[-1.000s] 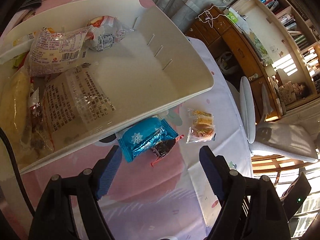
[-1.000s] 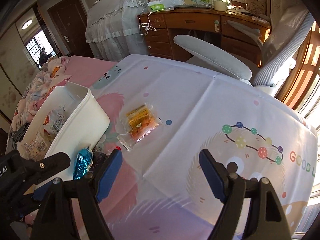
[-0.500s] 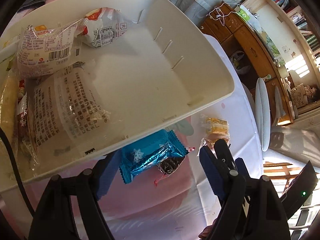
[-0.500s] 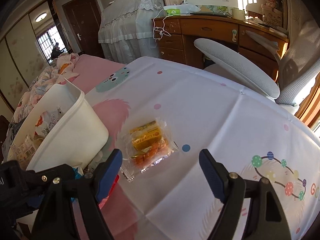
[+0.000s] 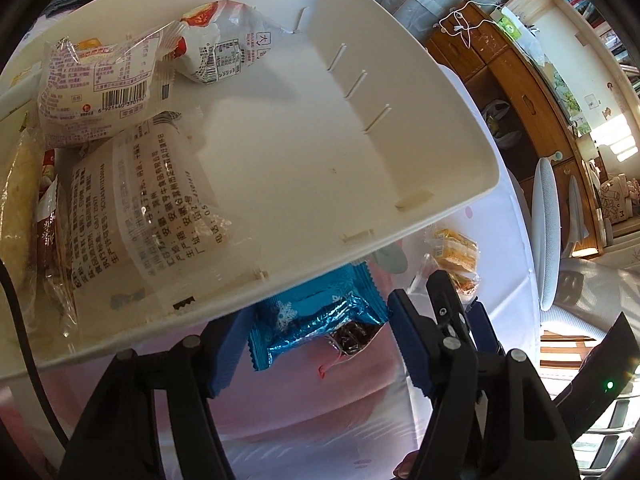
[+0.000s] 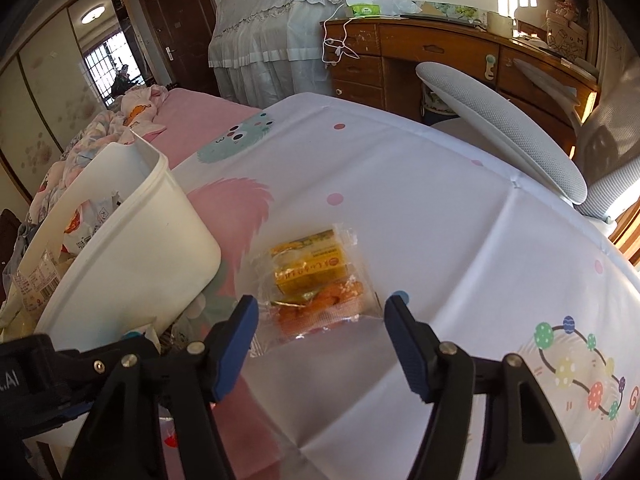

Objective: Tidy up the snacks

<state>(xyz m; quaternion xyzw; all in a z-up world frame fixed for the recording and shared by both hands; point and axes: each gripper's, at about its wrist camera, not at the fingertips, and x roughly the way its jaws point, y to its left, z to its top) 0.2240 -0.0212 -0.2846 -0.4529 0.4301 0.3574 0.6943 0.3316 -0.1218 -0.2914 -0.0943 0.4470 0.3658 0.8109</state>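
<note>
The white bin on the table holds several wrapped snacks piled at one end. A blue packet lies beside it between the left hand-held gripper's closing, spread jaws. The right hand-held gripper, also closing yet untouching, straddles a yellow packet.

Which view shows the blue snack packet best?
The left wrist view. The blue packet lies whole between the left gripper's closing fingers, partly under the bin rim, its torn end visible. The right wrist view shows only a sliver of blue beside the bin, behind the left gripper.
</note>
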